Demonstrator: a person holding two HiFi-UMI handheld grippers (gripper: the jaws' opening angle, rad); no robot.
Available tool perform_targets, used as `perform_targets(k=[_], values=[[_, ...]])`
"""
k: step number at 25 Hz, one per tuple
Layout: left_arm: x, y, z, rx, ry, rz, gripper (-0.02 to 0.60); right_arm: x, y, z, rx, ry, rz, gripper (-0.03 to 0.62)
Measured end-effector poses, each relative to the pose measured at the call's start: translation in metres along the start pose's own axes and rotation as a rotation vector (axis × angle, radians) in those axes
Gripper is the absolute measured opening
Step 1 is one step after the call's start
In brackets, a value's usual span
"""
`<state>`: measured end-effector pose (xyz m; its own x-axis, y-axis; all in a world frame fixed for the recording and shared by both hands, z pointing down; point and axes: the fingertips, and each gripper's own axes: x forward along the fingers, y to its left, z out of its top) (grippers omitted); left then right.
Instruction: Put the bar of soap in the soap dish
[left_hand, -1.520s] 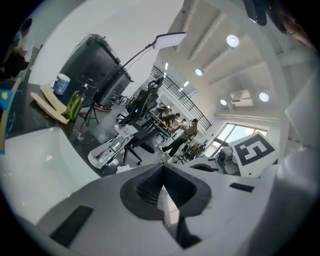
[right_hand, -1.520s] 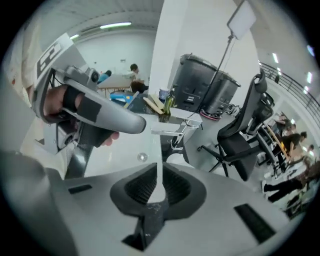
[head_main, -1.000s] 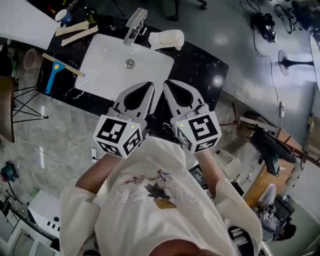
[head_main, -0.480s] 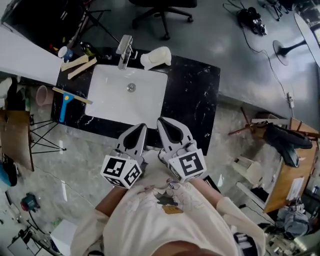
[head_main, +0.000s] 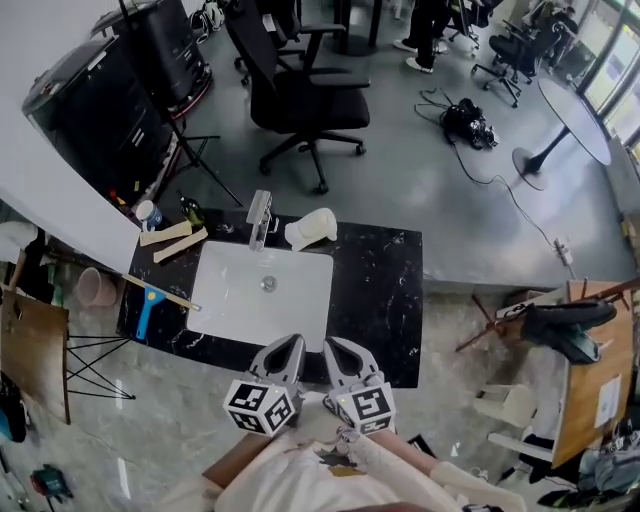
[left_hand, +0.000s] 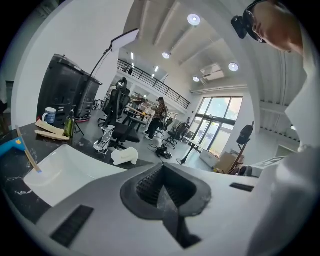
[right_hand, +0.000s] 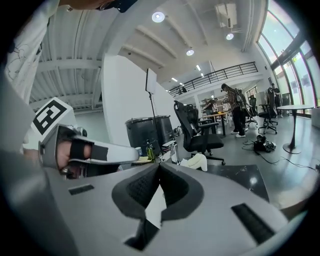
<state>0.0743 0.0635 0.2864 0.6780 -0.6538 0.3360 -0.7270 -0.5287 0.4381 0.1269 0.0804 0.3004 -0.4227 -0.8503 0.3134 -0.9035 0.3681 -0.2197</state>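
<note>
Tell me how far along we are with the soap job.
Done: unclear. The cream object beside the faucet on the black counter is too small to read as soap, dish or both. In hand: nothing; the left gripper and right gripper are shut and empty over the counter's near edge. Left: possibly the whole pick and place.

Both are built as light grey plastic shells: left gripper (head_main: 297, 339), right gripper (head_main: 330, 342). The fingers (left_hand: 150, 182) are lined with dark ribbed pads around a teardrop-shaped cut-out. Black rectangular slots are set into the grey tops. A white cube (head_main: 262, 407) printed with black square markers is mounted on the back of each. A black strap (right_hand: 80, 150) is seen across the left gripper's handle. A cream T-shirt (head_main: 330, 480) with a cartoon print is worn.
</note>
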Motion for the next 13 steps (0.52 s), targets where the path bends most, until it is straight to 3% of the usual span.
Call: perform_targets(k=[6,13], values=[[0.009,0.002,0.001,0.008,-0.003,-0.037,0.006,0.011,-0.014,-0.009,0.047,0.023,-0.032,0.006],[0.010,0.018,0.018,-0.001,-0.039,-0.018,0.006,0.029,-0.016,-0.005,0.058,0.015,-0.016,0.006]])
